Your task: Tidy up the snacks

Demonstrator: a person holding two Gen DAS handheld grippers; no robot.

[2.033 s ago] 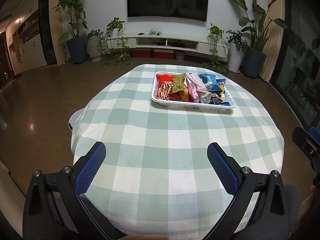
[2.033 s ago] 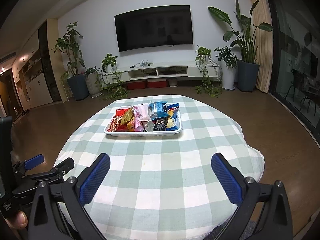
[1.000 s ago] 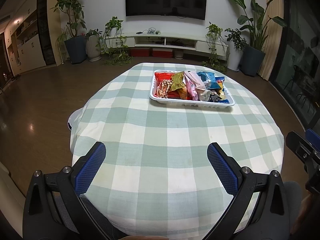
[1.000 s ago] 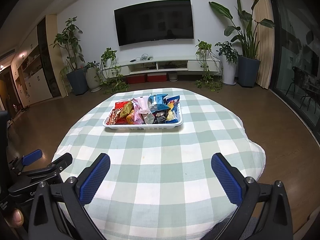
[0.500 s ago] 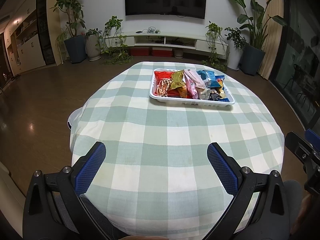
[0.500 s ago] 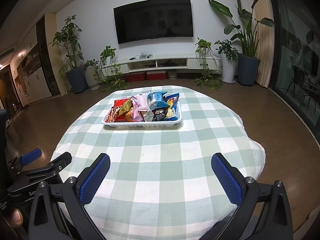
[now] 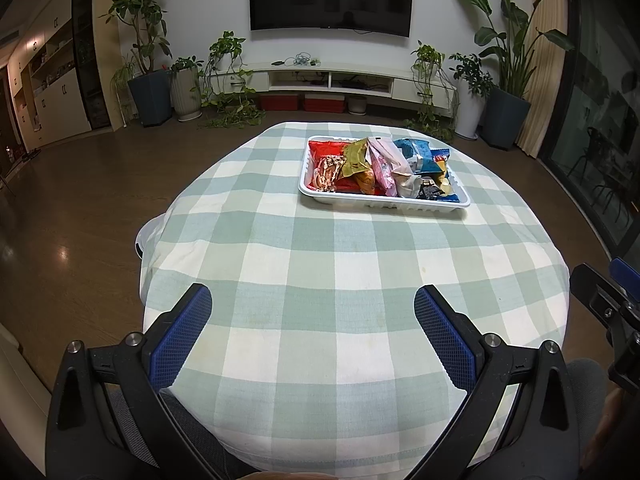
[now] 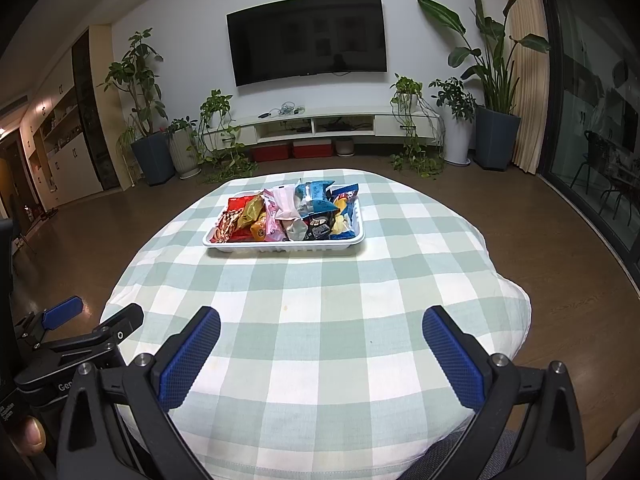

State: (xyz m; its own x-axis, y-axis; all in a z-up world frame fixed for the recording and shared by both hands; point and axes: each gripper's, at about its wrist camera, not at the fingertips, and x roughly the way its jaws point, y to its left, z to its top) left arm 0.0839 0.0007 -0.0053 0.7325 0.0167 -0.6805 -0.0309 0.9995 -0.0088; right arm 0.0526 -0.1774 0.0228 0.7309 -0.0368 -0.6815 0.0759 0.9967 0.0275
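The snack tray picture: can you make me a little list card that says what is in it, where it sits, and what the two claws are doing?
tray: white plastic tray, on the far half of the table
in the tray: snack packets, piled together, red, gold, pink, blue
table: round, covered with a green and white checked cloth
left claw: open, holds nothing, near edge of table
right claw: open, holds nothing, near edge of table
touching the tray: neither claw
behind the table: dark TV on the wall, potted plants
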